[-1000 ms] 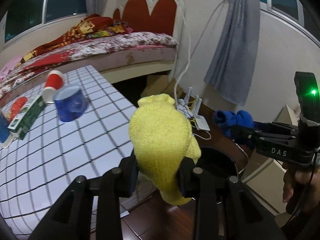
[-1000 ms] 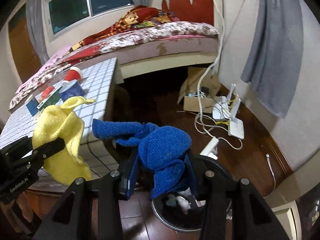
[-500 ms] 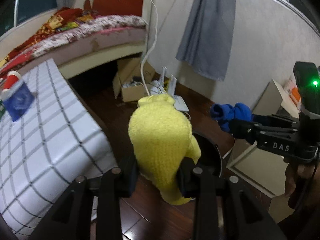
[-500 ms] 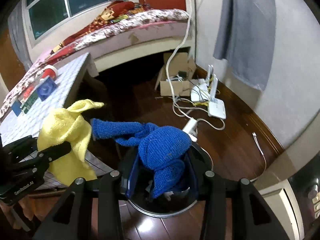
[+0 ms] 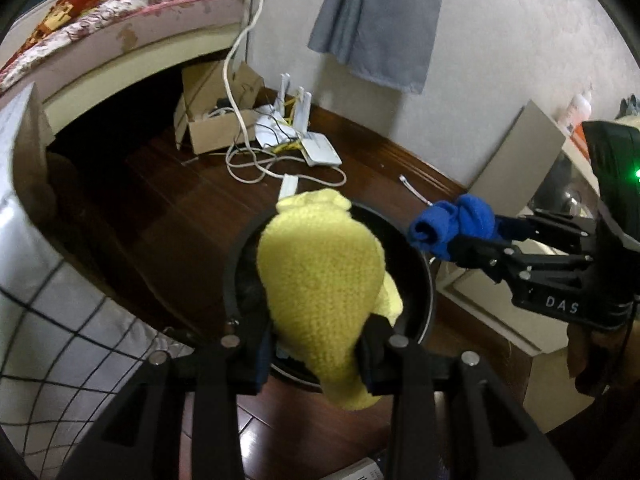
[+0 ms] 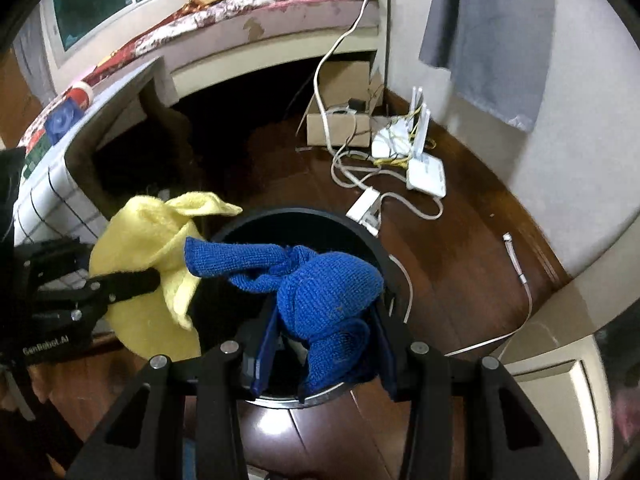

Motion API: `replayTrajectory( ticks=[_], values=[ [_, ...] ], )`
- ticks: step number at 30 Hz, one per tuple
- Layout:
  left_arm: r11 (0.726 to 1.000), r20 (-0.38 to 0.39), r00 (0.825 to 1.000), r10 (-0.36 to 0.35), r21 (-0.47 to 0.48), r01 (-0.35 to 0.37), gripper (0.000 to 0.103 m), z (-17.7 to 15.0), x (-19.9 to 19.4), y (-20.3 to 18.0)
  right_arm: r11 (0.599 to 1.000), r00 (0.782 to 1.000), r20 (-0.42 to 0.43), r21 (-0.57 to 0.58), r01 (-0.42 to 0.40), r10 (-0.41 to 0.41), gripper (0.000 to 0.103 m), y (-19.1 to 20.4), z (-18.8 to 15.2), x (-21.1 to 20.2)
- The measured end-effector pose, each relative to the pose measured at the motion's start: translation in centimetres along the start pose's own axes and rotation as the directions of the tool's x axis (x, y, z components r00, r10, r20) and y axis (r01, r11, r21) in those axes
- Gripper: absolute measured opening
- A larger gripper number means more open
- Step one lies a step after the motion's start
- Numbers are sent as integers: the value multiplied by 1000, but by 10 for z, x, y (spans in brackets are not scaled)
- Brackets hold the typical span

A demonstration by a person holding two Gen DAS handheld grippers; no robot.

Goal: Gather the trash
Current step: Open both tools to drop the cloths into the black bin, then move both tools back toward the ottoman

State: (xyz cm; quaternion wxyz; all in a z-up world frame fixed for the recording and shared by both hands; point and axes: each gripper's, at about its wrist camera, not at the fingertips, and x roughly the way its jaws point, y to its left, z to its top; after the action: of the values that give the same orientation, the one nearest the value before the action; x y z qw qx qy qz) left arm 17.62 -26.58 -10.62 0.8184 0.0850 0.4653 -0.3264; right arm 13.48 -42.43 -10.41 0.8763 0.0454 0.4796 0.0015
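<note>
My left gripper (image 5: 318,354) is shut on a yellow knitted cloth (image 5: 320,276) and holds it above the black round trash bin (image 5: 416,264) on the floor. My right gripper (image 6: 326,354) is shut on a blue knitted cloth (image 6: 324,288), also over the bin (image 6: 320,218). In the left wrist view the right gripper (image 5: 460,236) with the blue cloth (image 5: 456,222) hangs over the bin's right rim. In the right wrist view the yellow cloth (image 6: 148,256) hangs at the bin's left side.
A grid-patterned table (image 5: 52,320) stands at left, with a blue cup (image 6: 62,118) and a red cup (image 6: 82,92) on it. A cardboard box (image 5: 216,120), routers (image 6: 424,172) and cables (image 6: 360,176) lie on the wood floor behind the bin. A bed (image 6: 260,12) is beyond.
Both grippers have moved away from the table and down over the trash bin, each still holding its cloth. The bin now fills the middle of both views.
</note>
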Motion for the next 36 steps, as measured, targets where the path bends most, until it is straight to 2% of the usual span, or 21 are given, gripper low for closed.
replayTrajectory(
  ticks=[4,6,8,9,10,12,17,29,36],
  values=[
    [1000,-20,1000,-13,9,14,36,-2,11,0,999,1000,-26,-36,-15,14,45,5,-4,16],
    [999,-39,998,-41,3,41,47,-2,19,2,998,999,-39,-60,-14,12,46,9,-2,23],
    [1000,-52,999,-4,-27,3,93,-3,27,7,995,998,-55,-93,20,-25,67,12,-2,34],
    [998,-46,999,20,-55,-23,98,-4,27,13,994,995,-74,-85,63,-69,96,9,-3,40],
    [997,-52,998,35,-71,-38,100,-5,28,17,992,991,-92,-79,93,-101,102,5,-4,44],
    [991,-67,996,66,-111,-73,102,-8,25,26,990,984,-110,-57,133,-138,102,-5,-7,46],
    [986,-40,991,128,-101,-132,102,-12,17,30,985,977,-121,-2,175,-174,102,-17,-6,40],
    [981,44,985,166,-112,-160,102,-12,-16,26,985,985,-41,-21,169,-170,102,10,12,13],
    [975,89,975,203,-115,-193,102,-9,-42,27,989,989,7,-22,149,-149,102,21,20,-12]
  ],
)
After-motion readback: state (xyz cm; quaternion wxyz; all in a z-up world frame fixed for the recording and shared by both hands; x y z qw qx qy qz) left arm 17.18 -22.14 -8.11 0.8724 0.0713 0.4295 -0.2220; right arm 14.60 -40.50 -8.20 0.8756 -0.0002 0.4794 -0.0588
